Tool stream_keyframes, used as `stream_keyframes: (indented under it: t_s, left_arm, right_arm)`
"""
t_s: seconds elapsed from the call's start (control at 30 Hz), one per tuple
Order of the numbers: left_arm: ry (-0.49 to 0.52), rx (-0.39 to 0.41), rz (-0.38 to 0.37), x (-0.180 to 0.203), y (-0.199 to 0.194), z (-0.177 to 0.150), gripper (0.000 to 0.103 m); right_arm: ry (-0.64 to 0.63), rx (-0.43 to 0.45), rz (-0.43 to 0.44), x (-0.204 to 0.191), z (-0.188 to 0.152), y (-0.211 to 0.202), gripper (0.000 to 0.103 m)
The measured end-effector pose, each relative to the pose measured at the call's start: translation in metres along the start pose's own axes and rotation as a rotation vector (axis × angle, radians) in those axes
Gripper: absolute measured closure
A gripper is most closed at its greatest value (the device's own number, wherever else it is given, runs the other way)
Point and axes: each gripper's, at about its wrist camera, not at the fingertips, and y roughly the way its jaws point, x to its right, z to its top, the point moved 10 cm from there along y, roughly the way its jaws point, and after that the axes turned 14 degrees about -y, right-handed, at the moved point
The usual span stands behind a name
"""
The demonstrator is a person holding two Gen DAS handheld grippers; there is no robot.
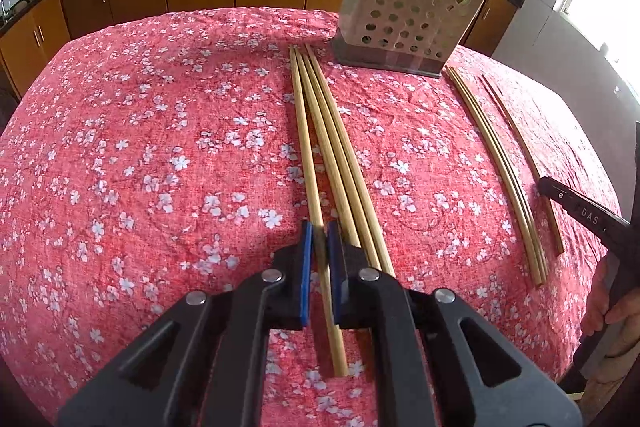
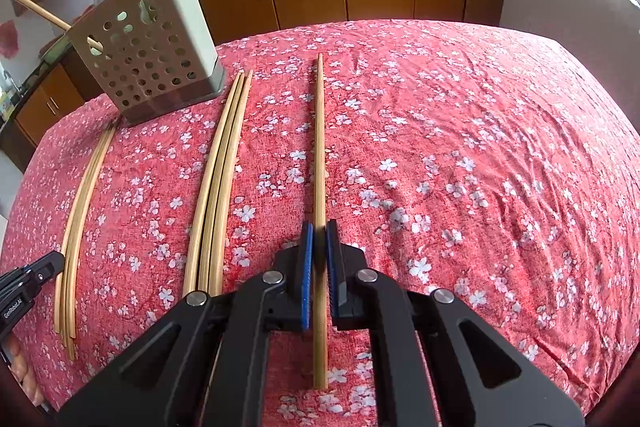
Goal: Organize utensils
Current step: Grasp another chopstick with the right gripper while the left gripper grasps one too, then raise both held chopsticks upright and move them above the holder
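Your left claw [image 1: 318, 239] is clamped on one chopstick [image 1: 308, 147], the leftmost of a set of three lying on the red floral cloth [image 1: 140, 147]. Your right claw [image 2: 319, 239] pinches a lone chopstick [image 2: 320, 147], and three more sticks [image 2: 222, 179] lie at its 9 o'clock. The perforated holder [image 1: 412, 15] stands at 1 o'clock from the left claw and at 10 o'clock from the right. To do this well, lift each stick straight up so its neighbours stay put, tip the far end down, and lower it into the holder's open top without knocking the rim.
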Motion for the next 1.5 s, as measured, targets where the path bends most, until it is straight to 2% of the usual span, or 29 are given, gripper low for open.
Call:
stream_keyframes:
  t_s: [0.13, 0.3, 0.43, 0.53, 0.7, 1.5]
  left_arm:
    - [0.0, 0.022, 0.048, -0.006, 0.003, 0.009, 0.095]
    - [-0.114, 0.051, 0.085, -0.048, 0.007, 0.038, 0.095]
    - [-0.149, 0.058, 0.031, -0.068, 0.006, 0.048, 0.094]
    - [-0.134, 0.078, 0.013, -0.07, 0.004, 0.047, 0.094]
    - [-0.102, 0.118, 0.035, -0.066, 0.003, 0.044, 0.094]
    - [-0.058, 0.115, 0.077, -0.057, 0.004, 0.038, 0.095]
  right_arm:
    - [-0.016, 0.009, 0.007, -0.004, -0.001, 0.0, 0.095]
    - [-0.008, 0.023, -0.013, 0.012, 0.005, 0.002, 0.095]
    - [0.039, 0.054, -0.05, 0.037, 0.009, 0.007, 0.095]
    - [0.045, 0.058, -0.047, 0.04, 0.008, 0.007, 0.095]
    - [0.033, 0.053, -0.062, 0.041, 0.009, 0.007, 0.095]
    - [0.023, 0.054, -0.071, 0.038, 0.005, 0.002, 0.096]
